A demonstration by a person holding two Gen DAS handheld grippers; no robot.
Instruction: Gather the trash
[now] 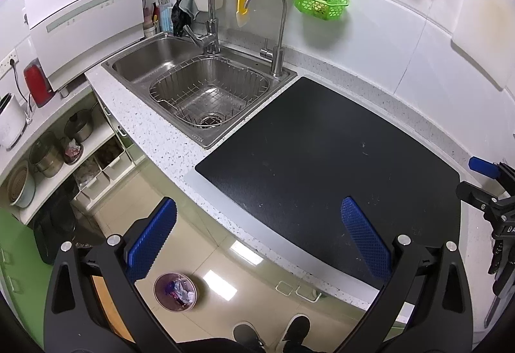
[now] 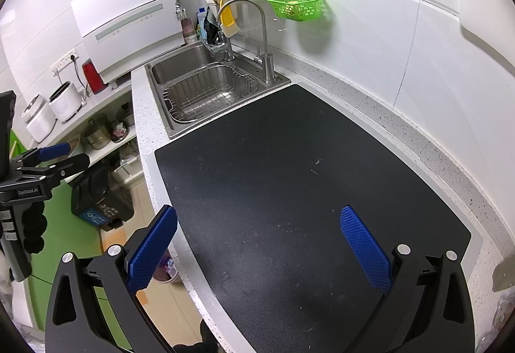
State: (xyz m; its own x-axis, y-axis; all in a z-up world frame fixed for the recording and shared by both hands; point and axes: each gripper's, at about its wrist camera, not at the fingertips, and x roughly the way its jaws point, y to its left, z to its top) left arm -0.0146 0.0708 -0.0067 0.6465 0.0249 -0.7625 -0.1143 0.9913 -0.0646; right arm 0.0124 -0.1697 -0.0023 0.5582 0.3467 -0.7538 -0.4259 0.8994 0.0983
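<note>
Both tools spread wide, nothing held: left tool, right tool above the black mat on the worktop. Mat bare, no scraps visible. Trash already down in the floor bin. Looks nearly done.

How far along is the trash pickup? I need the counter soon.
Looks nearly done: the black mat shows only faint specks, and the small bin on the floor already holds wrappers. Nothing is in hand; the left gripper and right gripper have open, empty jaws. No trash shows in the sink.
</note>
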